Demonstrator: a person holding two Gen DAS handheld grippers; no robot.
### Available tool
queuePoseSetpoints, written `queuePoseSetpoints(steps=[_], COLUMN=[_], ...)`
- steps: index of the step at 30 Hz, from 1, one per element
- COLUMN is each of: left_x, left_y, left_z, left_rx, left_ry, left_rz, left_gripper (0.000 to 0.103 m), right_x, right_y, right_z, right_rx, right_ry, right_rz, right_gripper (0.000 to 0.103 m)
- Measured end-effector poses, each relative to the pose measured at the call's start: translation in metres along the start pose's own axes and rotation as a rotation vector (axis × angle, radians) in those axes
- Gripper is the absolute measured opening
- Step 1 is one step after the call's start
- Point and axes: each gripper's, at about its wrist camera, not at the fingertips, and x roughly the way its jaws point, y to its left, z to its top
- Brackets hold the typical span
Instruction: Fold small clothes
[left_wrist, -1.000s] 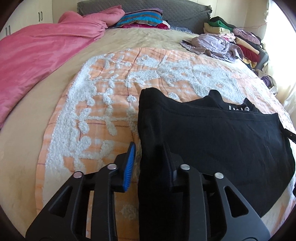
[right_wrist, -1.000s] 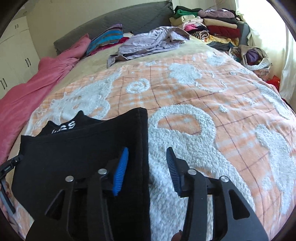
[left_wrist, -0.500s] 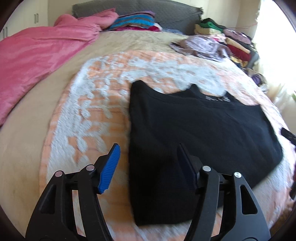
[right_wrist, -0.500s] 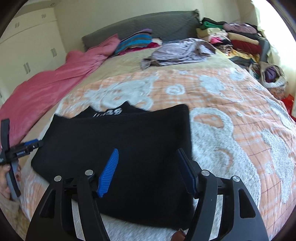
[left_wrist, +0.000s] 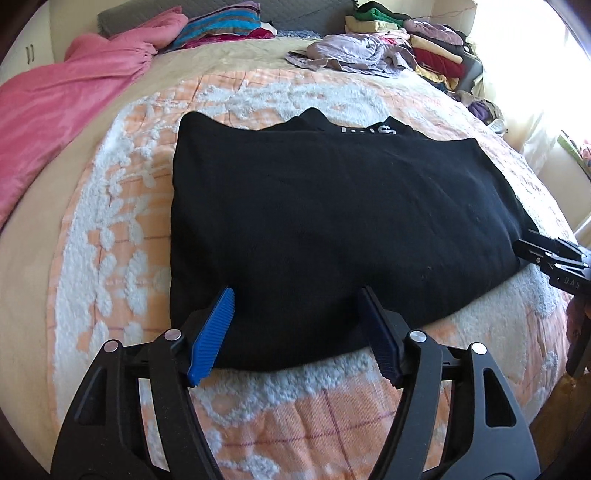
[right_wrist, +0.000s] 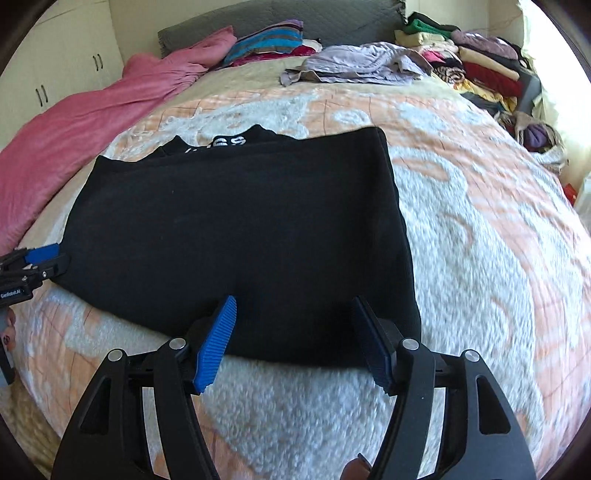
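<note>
A black garment (left_wrist: 332, 221) lies folded flat on the orange and white bedspread (left_wrist: 110, 229), with white lettering at its far edge; it also shows in the right wrist view (right_wrist: 240, 240). My left gripper (left_wrist: 295, 332) is open and empty, just above the garment's near left edge. My right gripper (right_wrist: 295, 336) is open and empty, over the garment's near right edge. Each gripper appears at the edge of the other's view, the right gripper (left_wrist: 554, 254) and the left gripper (right_wrist: 29, 266).
A pink blanket (left_wrist: 55, 110) lies along the left side of the bed. A crumpled lilac garment (right_wrist: 354, 64) and a stack of folded clothes (right_wrist: 480, 66) sit at the far right. Striped pillows (right_wrist: 266, 40) rest by the grey headboard. A white cupboard (right_wrist: 55, 74) stands at left.
Both grippers have opened wider, let go of the garment's side edges and pulled back toward me. The black garment now lies flat and folded on the bedspread.
</note>
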Motion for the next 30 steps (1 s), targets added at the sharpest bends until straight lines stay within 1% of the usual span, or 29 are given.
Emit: queuePoseSetpoints(steps=[5,8,10,12,14,16,18,20,23,24,28,30], left_x=[-0.003,-0.006,-0.01,-0.012,-0.013,-0.015,-0.017,-0.019,-0.022,-0.023,-0.024,-0.025], left_y=[-0.003,-0.003,-0.004,-0.006,-0.007,-0.008,-0.009,-0.008,-0.007,-0.005,0.0,0.005], left_z=[-0.007,-0.01,-0.011,-0.013,-0.014,-0.015,-0.016,-0.018,-0.021,-0.022,-0.024,-0.025], left_rx=[0.017,0.019,0.021,0.031,0.036,0.042,0.046,0.039,0.034,0.028,0.019,0.004], left_ry=[-0.008,-0.013,-0.018,-0.022,-0.025,-0.027,-0.029,-0.031,-0.033,-0.034,-0.039,-0.035], left_rz=[0.005,-0.005,-0.012,-0.017,-0.018,-0.019,-0.019,-0.036,-0.039,-0.04,-0.019,-0.025], left_gripper=[0.061,0.063,0.065,0.066,0.07,0.072,0.075,0.08,0.092,0.093,0.093,0.093], right_x=[-0.003,-0.008,-0.013,-0.018,-0.022,-0.025,-0.027,-0.028,-0.029,-0.029,-0.028,-0.028], right_y=[-0.003,-0.006,-0.006,-0.004,0.001,0.005,0.008,0.01,0.012,0.013,0.016,0.019], right_z=[-0.005,-0.007,-0.008,-0.009,-0.009,-0.01,-0.01,-0.01,-0.01,-0.009,-0.01,-0.01], right_rx=[0.021,0.045,0.057,0.058,0.037,0.02,0.009,0.001,-0.013,-0.015,-0.026,-0.034], right_ry=[-0.011,-0.03,-0.045,-0.065,-0.081,-0.099,-0.109,-0.118,-0.128,-0.129,-0.13,-0.134], right_rz=[0.009,0.03,0.058,0.073,0.065,0.054,0.054,0.046,0.037,0.037,0.041,0.039], right_gripper=[0.063,0.064,0.078,0.081,0.083,0.089,0.091,0.094,0.095,0.096,0.097,0.097])
